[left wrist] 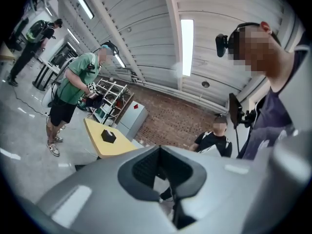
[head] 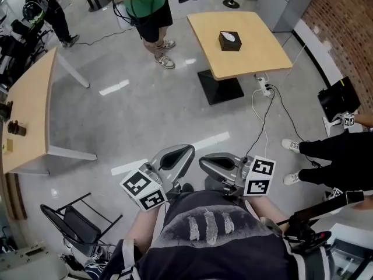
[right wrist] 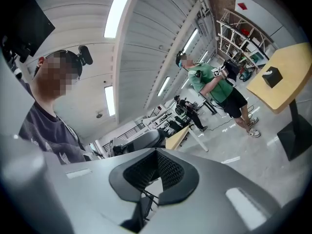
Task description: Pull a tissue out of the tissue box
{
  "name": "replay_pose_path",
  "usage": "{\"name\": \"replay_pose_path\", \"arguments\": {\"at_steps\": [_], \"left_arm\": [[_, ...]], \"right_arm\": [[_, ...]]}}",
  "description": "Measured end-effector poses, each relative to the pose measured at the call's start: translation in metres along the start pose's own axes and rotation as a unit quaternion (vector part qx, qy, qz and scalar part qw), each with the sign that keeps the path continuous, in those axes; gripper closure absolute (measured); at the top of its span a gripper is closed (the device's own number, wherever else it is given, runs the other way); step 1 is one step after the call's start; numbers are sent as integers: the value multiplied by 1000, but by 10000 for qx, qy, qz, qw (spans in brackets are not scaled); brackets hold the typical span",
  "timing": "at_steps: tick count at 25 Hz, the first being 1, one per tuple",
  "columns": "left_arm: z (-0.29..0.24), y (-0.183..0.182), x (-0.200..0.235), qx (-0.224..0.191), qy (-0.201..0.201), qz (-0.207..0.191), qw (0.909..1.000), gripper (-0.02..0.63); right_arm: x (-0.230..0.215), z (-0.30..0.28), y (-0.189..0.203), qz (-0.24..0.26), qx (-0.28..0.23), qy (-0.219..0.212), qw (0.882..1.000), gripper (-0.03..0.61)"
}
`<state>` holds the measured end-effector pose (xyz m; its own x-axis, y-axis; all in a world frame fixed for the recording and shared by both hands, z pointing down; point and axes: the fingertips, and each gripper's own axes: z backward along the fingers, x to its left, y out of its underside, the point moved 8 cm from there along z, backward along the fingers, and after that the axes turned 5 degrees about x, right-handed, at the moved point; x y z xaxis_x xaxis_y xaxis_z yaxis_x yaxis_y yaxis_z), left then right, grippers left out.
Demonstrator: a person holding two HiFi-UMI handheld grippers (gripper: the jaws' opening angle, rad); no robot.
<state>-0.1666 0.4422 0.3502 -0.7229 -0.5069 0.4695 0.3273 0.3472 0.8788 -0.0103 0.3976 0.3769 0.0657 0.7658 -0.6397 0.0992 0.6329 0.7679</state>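
The black tissue box (head: 229, 41) with a white tissue sticking out of its top stands on a square yellow table (head: 256, 54) far ahead across the floor. The left gripper view shows the box (left wrist: 108, 136) small on that table (left wrist: 97, 145), and in the right gripper view the box (right wrist: 272, 77) is small at the right. I hold both grippers close to my chest, far from the box. My left gripper (head: 187, 150) and my right gripper (head: 204, 161) nearly meet tip to tip. Each has its jaws together with nothing in them.
A person in a green shirt (head: 143, 2) stands left of the yellow table. A long wooden table (head: 29, 109) runs along the left. A folded black chair (head: 76, 220) lies at lower left. Cables and a power strip (head: 265, 89) trail from the table base. Someone's legs (head: 326, 150) reach in from the right.
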Motion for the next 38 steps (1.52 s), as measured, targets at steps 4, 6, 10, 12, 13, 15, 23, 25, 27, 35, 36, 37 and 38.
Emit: {"name": "replay_pose_path", "arguments": {"at_steps": [4, 6, 10, 12, 13, 15, 23, 25, 27, 35, 36, 37, 38], "left_arm": [[-45, -10, 3, 231, 14, -43, 9997, 612], [-71, -15, 4, 321, 24, -62, 9995, 611], [-122, -26, 4, 493, 42, -168, 9986, 611], [-145, -31, 2, 541, 29, -208, 9983, 612], [-155, -32, 2, 559, 11, -224, 9982, 611], [-174, -34, 1, 594, -42, -250, 9979, 611], [-224, -44, 0, 666, -329, -308, 9968, 612], [-233, -46, 1, 745, -346, -336, 9961, 612], [-238, -47, 4, 831, -377, -363, 9952, 612], [-258, -55, 26, 931, -254, -410, 9945, 611], [-260, -56, 30, 926, -209, -388, 9947, 611], [-263, -58, 34, 919, -167, -365, 9950, 612], [-264, -59, 38, 910, -127, -341, 9952, 611]], "right_arm": [[-31, 25, -23, -152, -243, -11, 9996, 583], [-48, 41, -36, -198, -337, -20, 9992, 583], [-78, 71, -57, -168, -401, -20, 9991, 583], [-93, 86, -66, -191, -421, -31, 9989, 583], [-100, 93, -70, -202, -424, -46, 9989, 583], [-113, 106, -78, -204, -416, -92, 9989, 583], [-151, 138, -100, -255, -338, -326, 9986, 583], [-158, 141, -103, -256, -291, -393, 9985, 583], [-161, 142, -105, -228, -266, -423, 9985, 583], [-178, 148, -109, -361, -437, -107, 9983, 583], [-180, 149, -112, -342, -427, -36, 9985, 583], [-181, 149, -115, -315, -418, 37, 9986, 583], [-183, 149, -117, -290, -417, 111, 9986, 583]]}}
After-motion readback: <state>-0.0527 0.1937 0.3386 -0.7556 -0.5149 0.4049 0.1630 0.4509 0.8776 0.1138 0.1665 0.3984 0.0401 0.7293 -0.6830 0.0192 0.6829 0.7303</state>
